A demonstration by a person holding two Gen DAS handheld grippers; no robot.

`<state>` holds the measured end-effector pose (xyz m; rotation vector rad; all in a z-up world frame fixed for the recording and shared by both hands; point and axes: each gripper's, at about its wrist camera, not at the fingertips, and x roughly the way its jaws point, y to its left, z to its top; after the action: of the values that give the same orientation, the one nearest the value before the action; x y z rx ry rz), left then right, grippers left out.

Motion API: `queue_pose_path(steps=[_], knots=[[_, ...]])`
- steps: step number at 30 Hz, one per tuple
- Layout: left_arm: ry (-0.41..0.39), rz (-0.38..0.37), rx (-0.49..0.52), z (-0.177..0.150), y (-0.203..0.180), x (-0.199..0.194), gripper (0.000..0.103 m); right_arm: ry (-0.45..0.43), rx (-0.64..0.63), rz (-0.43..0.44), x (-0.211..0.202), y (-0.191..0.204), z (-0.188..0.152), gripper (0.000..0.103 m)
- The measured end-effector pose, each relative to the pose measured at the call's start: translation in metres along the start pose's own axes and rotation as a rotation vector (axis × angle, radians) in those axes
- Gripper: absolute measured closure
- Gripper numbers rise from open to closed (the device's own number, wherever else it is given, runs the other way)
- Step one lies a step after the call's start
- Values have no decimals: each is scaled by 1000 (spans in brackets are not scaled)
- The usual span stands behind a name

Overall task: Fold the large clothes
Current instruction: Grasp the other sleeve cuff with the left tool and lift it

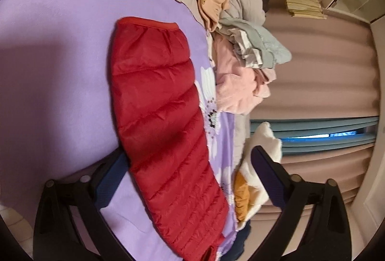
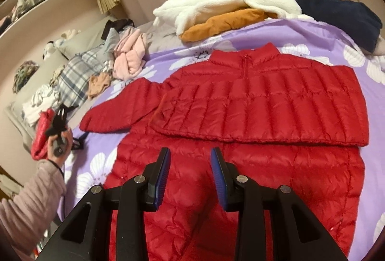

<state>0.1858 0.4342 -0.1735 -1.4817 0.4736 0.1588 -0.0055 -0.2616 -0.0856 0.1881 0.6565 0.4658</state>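
Red quilted fabric fills the space right under your right gripper [image 2: 190, 177]: its jaws stand at a narrow gap with nothing between them, hovering over the lower body of the jacket [image 2: 240, 116], which lies flat on the purple flowered bedspread [image 2: 96, 148]. One sleeve is already folded across the chest; the other sleeve [image 1: 158, 112] lies out to the side, running lengthwise away from your left gripper [image 1: 190, 164], so that hand is the nearer one. Its jaws stand wide, straddling the sleeve without pressing it. The right view shows the whole jacket and collar; the left view shows only the sleeve up to its cuff, with the pile of clothes [image 1: 240, 54] beyond.
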Motion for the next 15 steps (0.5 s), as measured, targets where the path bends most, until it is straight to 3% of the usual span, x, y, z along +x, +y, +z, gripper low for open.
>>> queue_pose_path(steps=[1,3,5,6,9,15], knots=[[4,30,4,1,0,4,17,0,1,0,-1,-1,-2,68],[17,102,14,2,2,11,57,-3,-3,-12,-2,-1,-5,68],[43,138,-2,3,11,17,80,4,-10,-27,-2,-2,-6,67],[45,141,-14,3,16,18,86,6,-10,-34,-2,-2,-7,66],[39,127,-27,6,22,17,89,15,-9,-47,-2,-4,-9,64],[5,180,87,-1,1,10,94,34,-2,-60,3,-7,-11,64]])
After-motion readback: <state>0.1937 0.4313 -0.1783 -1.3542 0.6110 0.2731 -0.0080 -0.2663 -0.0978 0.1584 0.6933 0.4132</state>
